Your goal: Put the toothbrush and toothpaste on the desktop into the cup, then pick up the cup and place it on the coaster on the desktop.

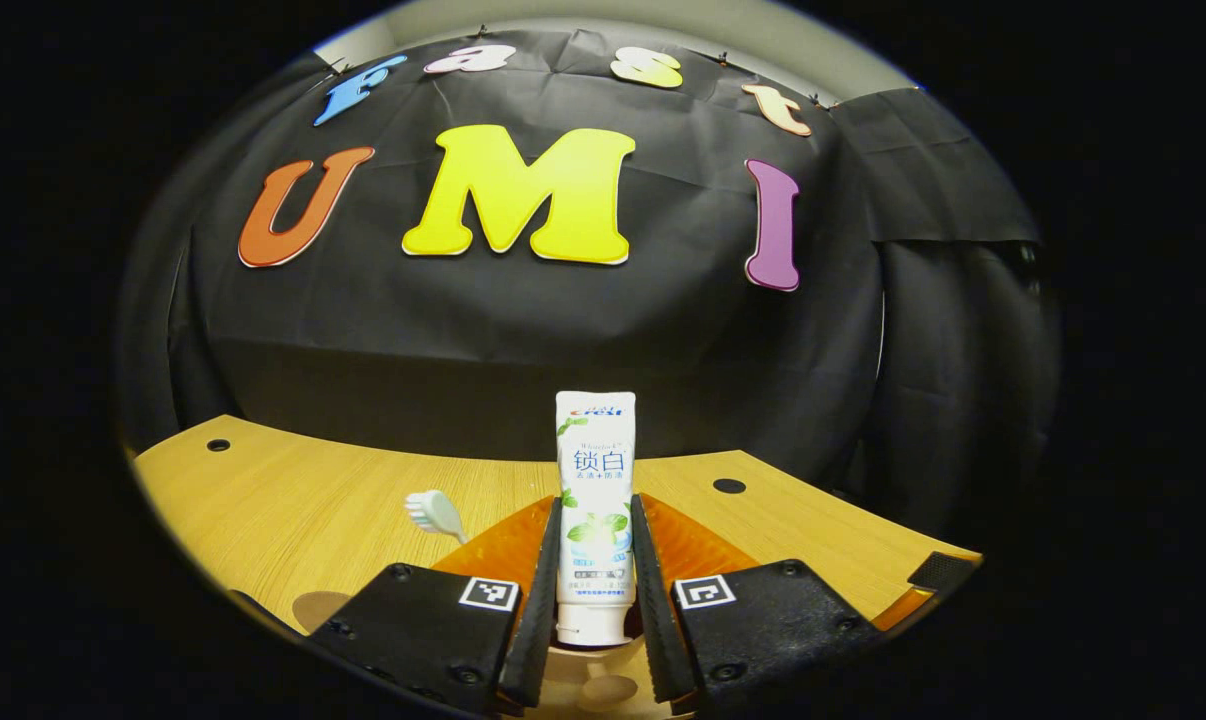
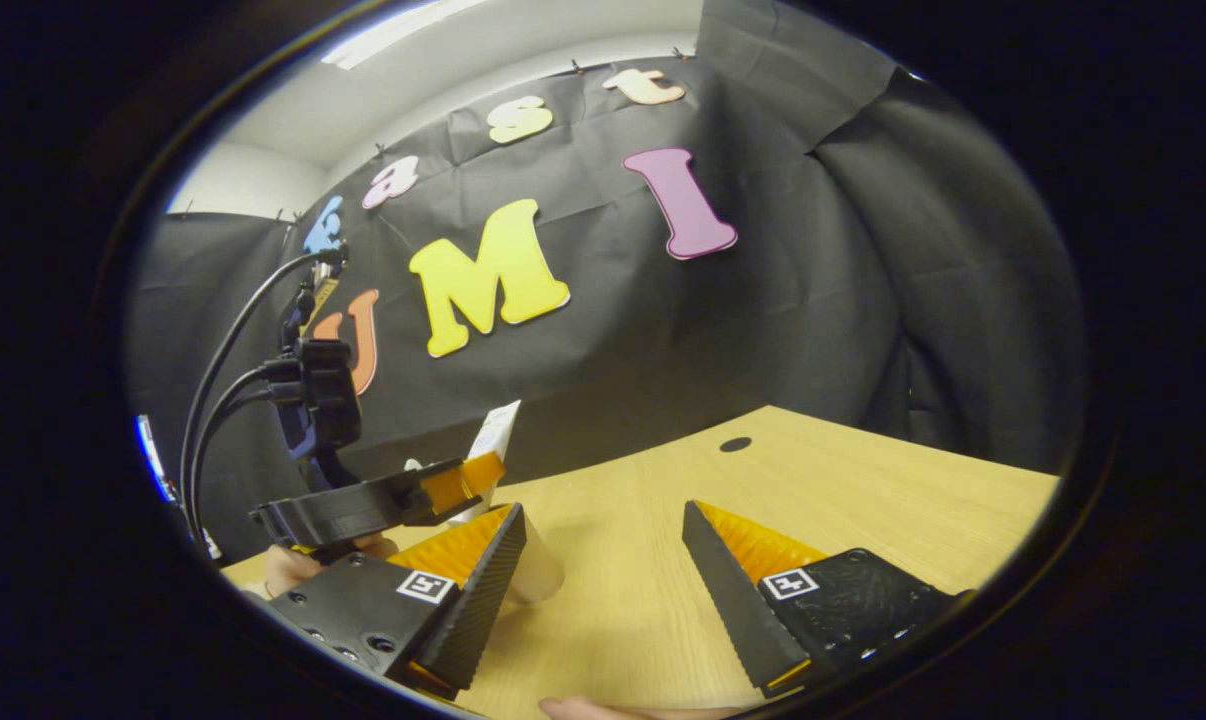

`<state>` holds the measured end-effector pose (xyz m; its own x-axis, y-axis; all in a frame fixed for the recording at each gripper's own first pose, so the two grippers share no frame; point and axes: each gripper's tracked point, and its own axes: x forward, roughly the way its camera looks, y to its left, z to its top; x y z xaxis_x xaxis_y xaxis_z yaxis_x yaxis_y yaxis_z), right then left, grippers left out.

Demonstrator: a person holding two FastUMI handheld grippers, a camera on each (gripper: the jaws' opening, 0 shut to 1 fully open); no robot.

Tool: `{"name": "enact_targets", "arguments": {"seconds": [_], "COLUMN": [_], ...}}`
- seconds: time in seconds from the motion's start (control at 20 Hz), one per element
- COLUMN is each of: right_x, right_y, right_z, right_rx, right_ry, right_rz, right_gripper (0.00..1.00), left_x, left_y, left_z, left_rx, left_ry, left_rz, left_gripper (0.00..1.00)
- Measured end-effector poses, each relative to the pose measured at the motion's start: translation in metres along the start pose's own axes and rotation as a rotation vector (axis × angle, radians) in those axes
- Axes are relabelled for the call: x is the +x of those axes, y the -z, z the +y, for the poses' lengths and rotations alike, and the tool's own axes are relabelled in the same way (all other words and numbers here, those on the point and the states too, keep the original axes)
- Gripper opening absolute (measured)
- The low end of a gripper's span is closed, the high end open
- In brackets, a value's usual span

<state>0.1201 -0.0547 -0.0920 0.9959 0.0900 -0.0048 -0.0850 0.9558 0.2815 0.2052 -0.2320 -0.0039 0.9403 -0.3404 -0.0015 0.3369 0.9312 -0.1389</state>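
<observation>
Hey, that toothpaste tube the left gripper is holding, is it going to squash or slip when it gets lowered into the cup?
The toothpaste tube looks soft-walled, so it probably gives a little under the left gripper, whose fingers press its lower half. Held upright, cap down, it likely stays put. Its flat crimped top stands free above the fingers, so it may lean once released.

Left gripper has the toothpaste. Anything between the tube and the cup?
Nothing visible. The left gripper is shut on the upright white toothpaste tube, cap end down over the pale cup rim showing just below. The white toothbrush head sticks up to one side, apart from the tube. The right gripper is open over the wooden desktop.
</observation>
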Motion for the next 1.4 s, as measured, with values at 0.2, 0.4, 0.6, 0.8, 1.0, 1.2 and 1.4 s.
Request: {"name": "enact_targets", "arguments": {"seconds": [0.2,0.4,0.6,0.8,1.0,1.2,1.4], "right_x": [0.0,0.0,0.004,0.009,0.019,0.023,0.022], "right_y": [-0.001,-0.001,-0.009,-0.011,-0.012,-0.015,-0.015], "right_z": [0.001,-0.001,0.0,-0.001,0.015,0.045,0.079], "right_rx": [0.001,0.0,-0.054,-0.172,-0.201,-0.188,-0.198], "right_ry": [0.0,0.002,0.028,0.068,0.039,0.008,-0.012], "right_rz": [-0.002,-0.002,-0.031,0.009,0.117,0.237,0.331], "right_gripper": [0.95,0.95,0.95,0.96,0.96,0.96,0.96], "left_x": [-0.002,-0.009,-0.028,-0.063,-0.108,-0.155,-0.203], "left_y": [0.005,-0.008,-0.02,-0.035,-0.037,-0.036,-0.036], "left_z": [0.002,0.0,-0.006,-0.006,0.019,0.049,0.08], "left_rx": [0.008,0.004,0.0,-0.006,0.035,0.113,0.127], "left_ry": [-0.007,-0.004,0.016,0.053,0.025,-0.012,-0.051], "left_rz": [0.024,-0.026,-0.03,-0.046,-0.052,-0.053,-0.06], "left_gripper": [0.44,0.44,0.44,0.46,0.67,0.79,0.81]}}
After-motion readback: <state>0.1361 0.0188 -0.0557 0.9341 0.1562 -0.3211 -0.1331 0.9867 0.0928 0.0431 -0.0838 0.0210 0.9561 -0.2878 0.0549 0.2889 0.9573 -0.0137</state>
